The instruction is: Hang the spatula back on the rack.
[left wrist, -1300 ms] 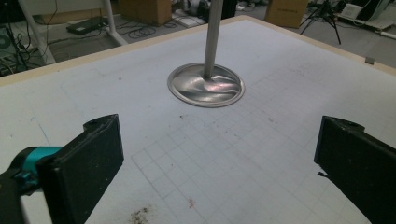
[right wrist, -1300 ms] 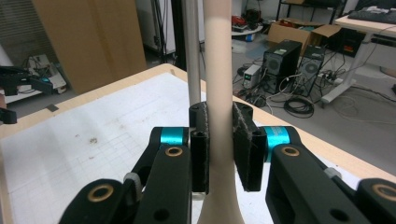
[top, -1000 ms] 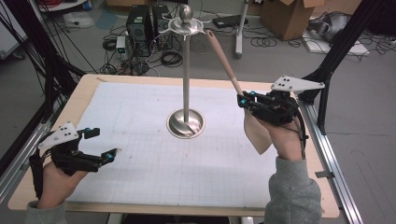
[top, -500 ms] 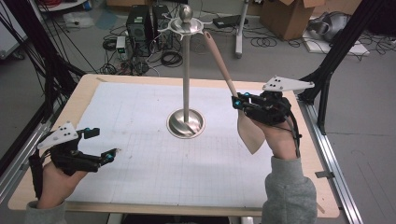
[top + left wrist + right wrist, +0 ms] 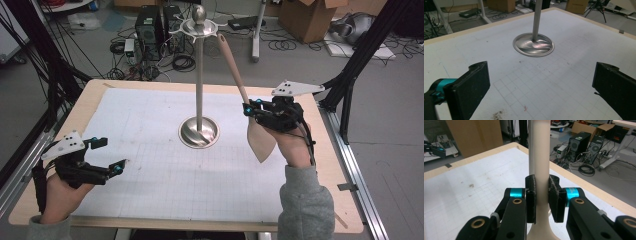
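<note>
Right of centre in the high view: wooden spatula (image 5: 239,82) held up toward a metal stand (image 5: 199,75).

Item: spatula, blade down at lower right, long axis slanting up and leftward, handle tip near the hook ring (image 5: 199,28) at the top of the stand; whether it touches the ring cannot be told. Right hand-held gripper (image 5: 254,111) is the nearer one, clenched on the handle just above the blade, pads (image 5: 554,195) pressed to either side of the shaft. Left hand-held gripper (image 5: 110,155) sits low at the lower left of the frame over the gridded worktop (image 5: 150,170), jaws spread wide, grasping nothing, well apart from the stand's round base (image 5: 533,45). Judged next: carrying the handle end to a hook.
</note>
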The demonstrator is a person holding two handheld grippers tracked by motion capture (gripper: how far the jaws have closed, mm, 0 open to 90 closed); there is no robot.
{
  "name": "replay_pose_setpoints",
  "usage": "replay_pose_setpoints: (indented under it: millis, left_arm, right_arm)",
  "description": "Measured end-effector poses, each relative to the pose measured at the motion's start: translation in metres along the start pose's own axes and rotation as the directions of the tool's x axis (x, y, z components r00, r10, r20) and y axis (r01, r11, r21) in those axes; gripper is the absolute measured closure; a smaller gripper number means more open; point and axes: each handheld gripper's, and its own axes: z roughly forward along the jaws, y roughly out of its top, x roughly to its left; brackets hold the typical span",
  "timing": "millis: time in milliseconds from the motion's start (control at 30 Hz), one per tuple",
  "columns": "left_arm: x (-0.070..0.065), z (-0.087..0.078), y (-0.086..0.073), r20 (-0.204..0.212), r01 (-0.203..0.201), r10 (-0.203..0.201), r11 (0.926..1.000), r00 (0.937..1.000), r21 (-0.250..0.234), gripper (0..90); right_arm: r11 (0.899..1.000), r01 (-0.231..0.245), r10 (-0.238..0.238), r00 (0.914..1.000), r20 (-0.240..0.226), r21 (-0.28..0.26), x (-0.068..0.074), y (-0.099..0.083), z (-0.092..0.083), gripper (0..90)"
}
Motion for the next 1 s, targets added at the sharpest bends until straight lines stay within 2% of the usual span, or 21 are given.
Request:
replay_pose_setpoints:
  millis: [600, 1000]
  left_arm:
    - [0.000, -0.002, -0.001, -0.004, 0.003, -0.003, 1.0000, 1.0000, -0.001, 1.7]
    - [0.001, -0.005, -0.001, -0.008, 0.006, -0.006, 1.0000, 0.9999, -0.003, 1.7]
  right_arm:
    - [0.999, 0.016, -0.017, 0.9996, 0.023, 0.037, -0.003, 0.003, 0.019, 78.2]
    - [0.996, 0.033, -0.035, 0.9991, 0.025, 0.079, -0.003, 0.007, 0.040, 78.2]
